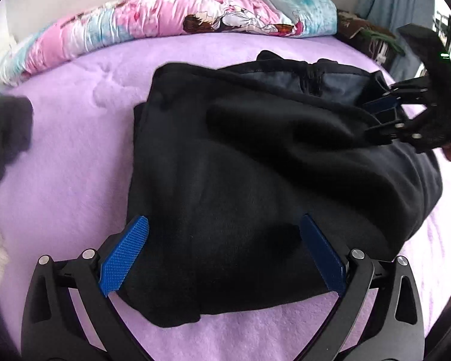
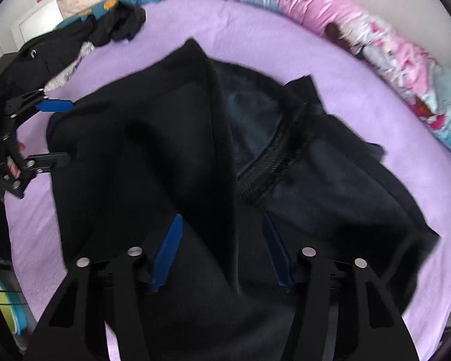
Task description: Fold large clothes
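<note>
Bulky black fleece garment (image 1: 255, 186) on lilac bed (image 1: 75, 165): soft, floppy; grasp near hem. Left gripper (image 1: 222, 255) wide, empty; right gripper (image 2: 222, 252) half-open astride cloth.

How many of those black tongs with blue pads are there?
2. The left tongs hover open over the black garment's near edge; the right tongs straddle a fold of it.

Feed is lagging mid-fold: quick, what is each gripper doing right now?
Left gripper: open wide over the black garment, gripping nothing.
Right gripper: partly open, garment between its fingers, pads not pressing.
</note>
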